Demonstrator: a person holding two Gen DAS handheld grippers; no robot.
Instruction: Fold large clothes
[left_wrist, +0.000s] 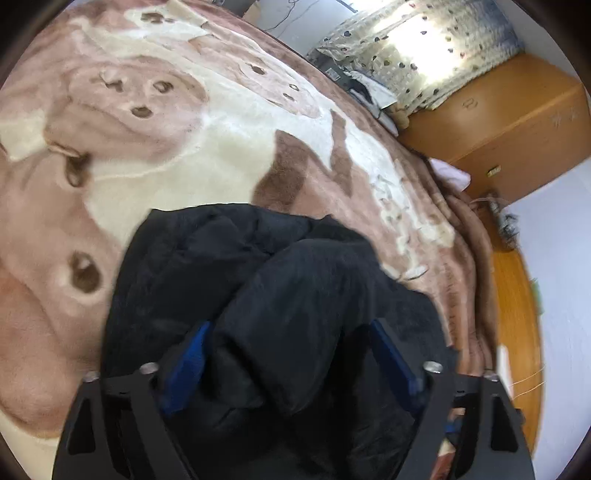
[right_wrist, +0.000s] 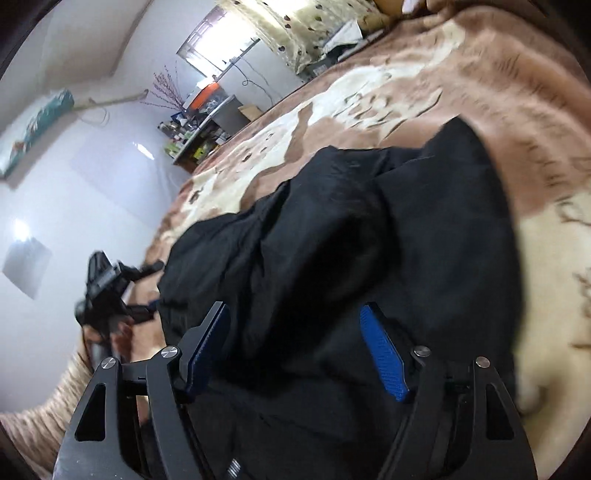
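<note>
A bulky black padded garment lies bunched in soft folds on a plush brown-and-cream blanket printed with bear faces, which covers the bed. In the left wrist view a thick roll of the dark fabric bulges up between the blue-padded fingers of the left gripper; the fingers stand wide apart with the cloth filling the gap and touching both pads. Beyond the bed's far edge stand an orange-brown wooden wardrobe and a heart-patterned curtain over a bright window.

In the right wrist view the same garment spreads across the blanket. The right gripper hovers over it, its ribbed blue fingers spread wide, with cloth beneath and between them; contact cannot be told. The left gripper appears blurred at the garment's left edge. A cluttered shelf stands against the white wall.
</note>
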